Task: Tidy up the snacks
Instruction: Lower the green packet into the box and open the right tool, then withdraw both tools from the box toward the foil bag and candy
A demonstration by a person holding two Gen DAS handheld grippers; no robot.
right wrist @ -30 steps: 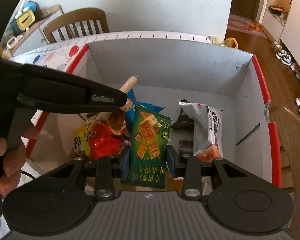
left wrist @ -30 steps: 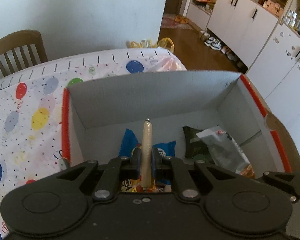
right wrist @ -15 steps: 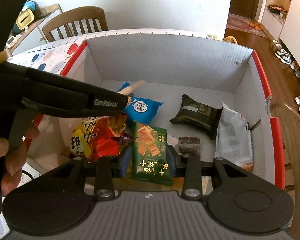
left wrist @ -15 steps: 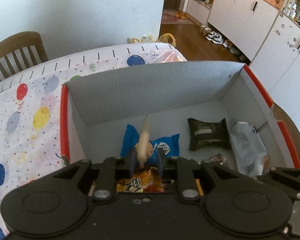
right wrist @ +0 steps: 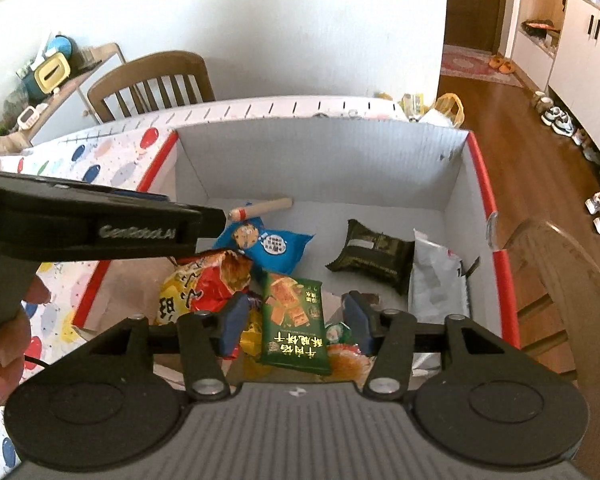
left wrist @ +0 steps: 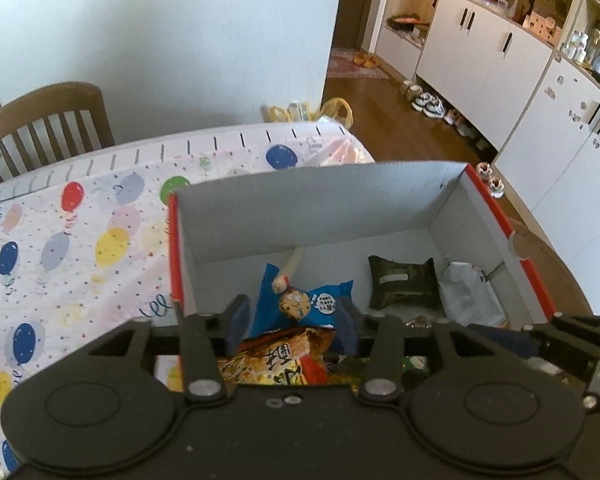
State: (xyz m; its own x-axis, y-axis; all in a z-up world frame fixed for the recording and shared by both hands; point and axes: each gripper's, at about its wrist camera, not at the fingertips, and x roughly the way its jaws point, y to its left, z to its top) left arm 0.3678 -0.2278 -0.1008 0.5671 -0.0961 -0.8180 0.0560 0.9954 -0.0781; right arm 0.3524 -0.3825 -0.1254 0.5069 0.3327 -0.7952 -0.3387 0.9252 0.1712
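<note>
Left wrist: sausage stick (left wrist: pixel 288 270) beyond spread jaws.

Box (right wrist: pixel 452 184) open on top; snacks crowd its near-left floor. Bare floor along the far wall and mid-centre, between blue pack (right wrist: pixel 270 242) and dark pack (right wrist: pixel 374 256). Left gripper (right wrist: pixel 204 220) overhangs the left side.
</note>
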